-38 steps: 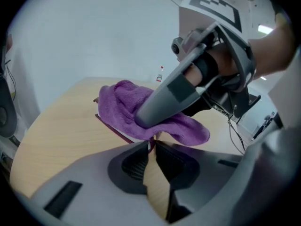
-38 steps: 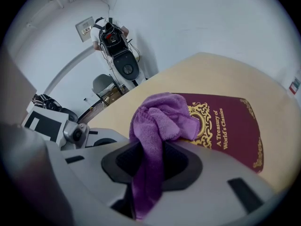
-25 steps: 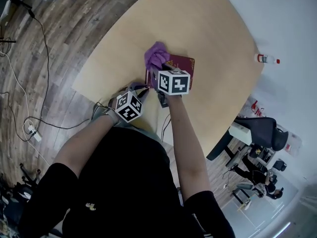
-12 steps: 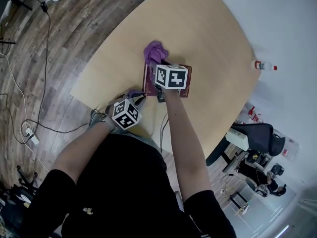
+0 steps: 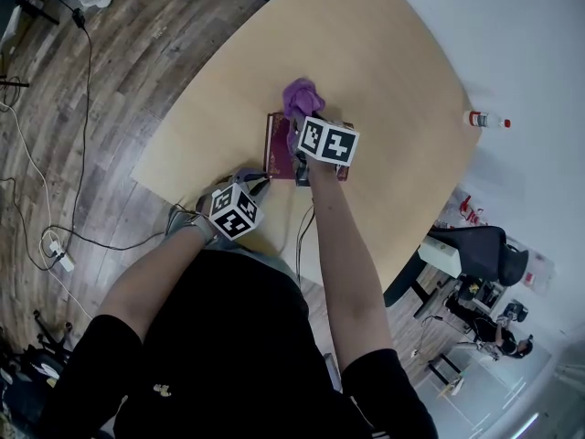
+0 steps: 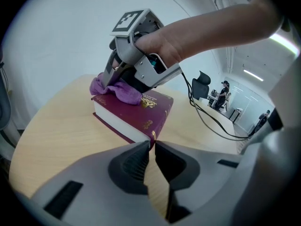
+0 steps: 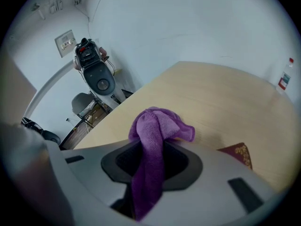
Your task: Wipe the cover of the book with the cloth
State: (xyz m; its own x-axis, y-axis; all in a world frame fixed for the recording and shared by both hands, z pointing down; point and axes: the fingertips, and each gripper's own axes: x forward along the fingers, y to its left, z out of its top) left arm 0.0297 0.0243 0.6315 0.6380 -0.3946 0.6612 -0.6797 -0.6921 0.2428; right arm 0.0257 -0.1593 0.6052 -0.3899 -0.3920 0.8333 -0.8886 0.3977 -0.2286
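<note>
Right claw (image 7: 153, 154) pinched on crumpled purple microfibre cloth (image 7: 157, 126), pressing it down onto far end of thick maroon hardback book (image 6: 136, 109) with gilt ornaments. Book flat on pale wooden counter (image 5: 366, 53), close to near edge. Since half a second ago, cloth carried rightward along far edge of cover, away from far-left corner. Probably mid-stroke, then: wiping under way, nearer stretch of cover seemingly yet to be reached. Left claw (image 6: 151, 147) pressed together on nothing, tips just beside book's near corner, perhaps steadying; contact impossible to confirm.
</note>
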